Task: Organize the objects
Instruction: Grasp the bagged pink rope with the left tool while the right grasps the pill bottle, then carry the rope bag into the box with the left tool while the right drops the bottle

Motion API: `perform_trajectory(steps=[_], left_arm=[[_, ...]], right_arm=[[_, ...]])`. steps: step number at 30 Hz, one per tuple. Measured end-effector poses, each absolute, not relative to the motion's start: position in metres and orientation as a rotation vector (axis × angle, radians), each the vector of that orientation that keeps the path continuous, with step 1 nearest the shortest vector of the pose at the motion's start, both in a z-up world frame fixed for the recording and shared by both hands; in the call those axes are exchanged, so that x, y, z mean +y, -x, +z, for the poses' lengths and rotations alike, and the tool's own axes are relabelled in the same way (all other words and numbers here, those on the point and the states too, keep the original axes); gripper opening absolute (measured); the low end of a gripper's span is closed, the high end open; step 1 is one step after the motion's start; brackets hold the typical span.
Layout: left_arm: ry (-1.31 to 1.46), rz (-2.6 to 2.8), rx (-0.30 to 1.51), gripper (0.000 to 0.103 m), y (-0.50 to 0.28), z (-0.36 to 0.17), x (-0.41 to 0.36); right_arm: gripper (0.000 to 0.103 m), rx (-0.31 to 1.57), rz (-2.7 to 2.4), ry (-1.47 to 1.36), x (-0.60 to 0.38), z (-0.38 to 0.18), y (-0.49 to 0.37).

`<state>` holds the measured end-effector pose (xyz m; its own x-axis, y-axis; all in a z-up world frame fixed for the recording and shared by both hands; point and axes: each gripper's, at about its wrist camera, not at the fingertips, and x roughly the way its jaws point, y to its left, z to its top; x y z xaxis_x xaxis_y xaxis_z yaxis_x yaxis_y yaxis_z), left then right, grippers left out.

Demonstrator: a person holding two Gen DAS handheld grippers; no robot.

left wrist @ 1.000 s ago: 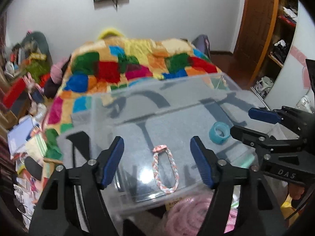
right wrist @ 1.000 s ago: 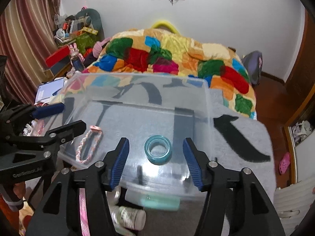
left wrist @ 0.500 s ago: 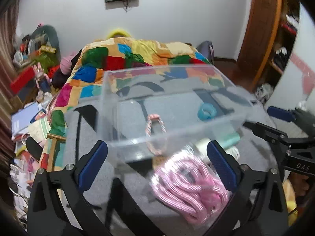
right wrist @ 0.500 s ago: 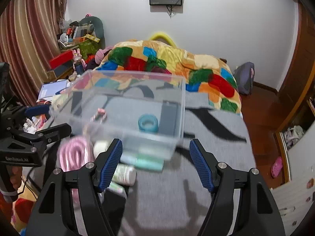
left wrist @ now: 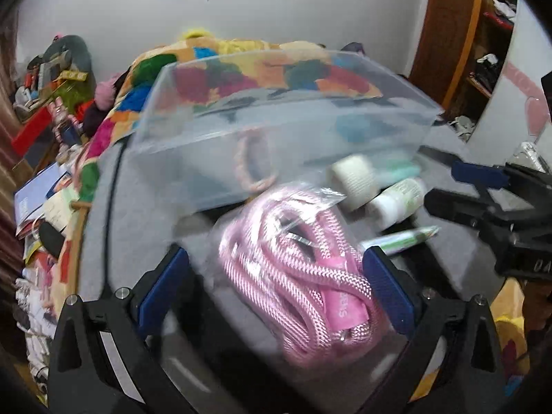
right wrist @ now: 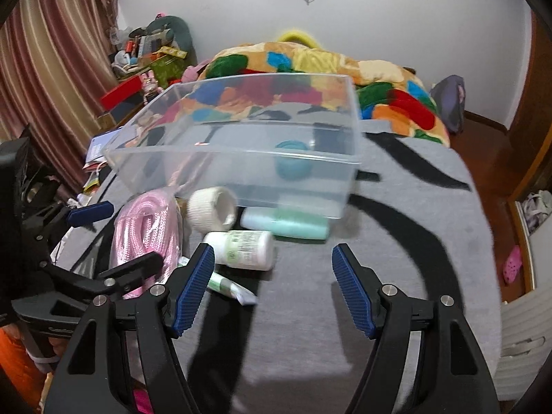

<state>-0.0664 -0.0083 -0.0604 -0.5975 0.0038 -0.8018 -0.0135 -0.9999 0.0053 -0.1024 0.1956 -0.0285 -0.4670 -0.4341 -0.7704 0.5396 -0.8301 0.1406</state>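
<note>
left gripper (left wrist: 274,289): jaws spread wide, straddling the bagged pink rope (left wrist: 303,269) on the grey mat (right wrist: 396,258), nothing pinched yet. Honestly the slick bag looked like it could slide out, or only the film would get grabbed.

clear bin (right wrist: 241,158): sat just behind the pile with a teal tape roll (right wrist: 291,164) and a braided loop (left wrist: 253,164) already inside.

loose stuff: white roll (right wrist: 211,213), white bottle (right wrist: 241,245), mint tube (right wrist: 286,224), all crowded together. A sloppy lift could've knocked them rolling.

right gripper (right wrist: 274,291): also spread, empty, near the bottle. The two grippers were close enough to bump.
</note>
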Motion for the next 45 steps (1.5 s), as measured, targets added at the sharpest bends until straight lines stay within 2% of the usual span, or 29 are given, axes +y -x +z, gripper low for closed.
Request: perform_trajectory(steps=[10, 11, 13, 14, 16, 18, 21, 30, 37, 45], left_arm=[[1.510, 2.710, -0.196, 0.102, 0.059, -0.076, -0.033], [1.503, 2.718, -0.189, 0.102, 0.060, -0.077, -0.030], [1.487, 2.743, -0.141, 0.102, 0.063, -0.078, -0.020], [1.482, 2.758, -0.128, 0.102, 0.065, -0.080, -0.018], [1.452, 2.794, -0.088, 0.091, 0.064, -0.081, -0.014], [1.416, 2.801, -0.041, 0.066, 0.060, -0.078, -0.009], [1.401, 2.780, -0.064, 0.059, 0.054, -0.074, -0.012], [1.267, 2.811, -0.120, 0.051, 0.030, -0.039, -0.021], [1.108, 2.855, -0.188, 0.050, 0.032, 0.004, -0.034], [0.965, 2.926, -0.182, 0.050, 0.056, 0.050, -0.047]], right_arm=[[0.069, 0.258, -2.293, -1.187, 0.162, -0.053, 0.105], [0.067, 0.248, -2.293, -1.195, 0.162, -0.054, 0.106], [0.055, 0.229, -2.301, -1.196, 0.166, -0.054, 0.107], [0.047, 0.230, -2.300, -1.196, 0.167, -0.054, 0.107], [0.047, 0.236, -2.304, -1.197, 0.169, -0.052, 0.106], [0.047, 0.237, -2.312, -1.183, 0.172, -0.050, 0.104], [0.047, 0.230, -2.316, -1.159, 0.177, -0.046, 0.097], [0.047, 0.145, -2.357, -1.046, 0.196, -0.009, 0.083], [0.047, 0.098, -2.407, -0.931, 0.201, 0.028, 0.082], [0.047, 0.088, -2.456, -0.837, 0.191, 0.055, 0.100]])
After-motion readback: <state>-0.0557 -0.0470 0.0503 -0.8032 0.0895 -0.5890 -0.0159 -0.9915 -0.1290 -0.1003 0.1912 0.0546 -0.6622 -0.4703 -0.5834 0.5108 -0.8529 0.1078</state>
